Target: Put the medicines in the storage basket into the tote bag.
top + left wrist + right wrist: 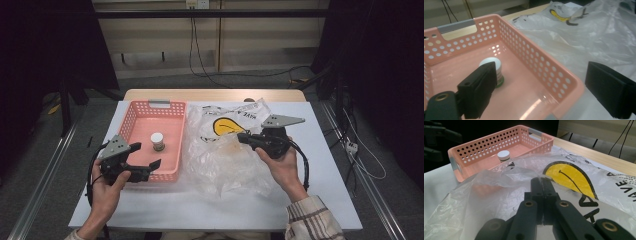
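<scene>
A clear plastic bag (pixel 225 160) with a yellow logo (pixel 223 125) lies crumpled on the white table top (pixel 320 200). My right gripper (pixel 241 137) is shut on a fold of the bag (pixel 499 182) near the logo (pixel 569 177); its jaws (pixel 541 182) are pressed together on the film. A pink perforated basket (pixel 131 112) stands to the left, with a small white-lidded jar (pixel 157 141) upright inside. My left gripper (pixel 146 155) is open at the basket's near right corner. One jaw is inside by the jar (pixel 492 68); the other is outside the wall (pixel 559 77).
The basket has grey handles (pixel 159 103) at its ends. A strip of wooden table (pixel 215 94) shows behind the white top. Cables (pixel 300 160) trail from the grippers, and more run across the floor (pixel 365 165) to the right.
</scene>
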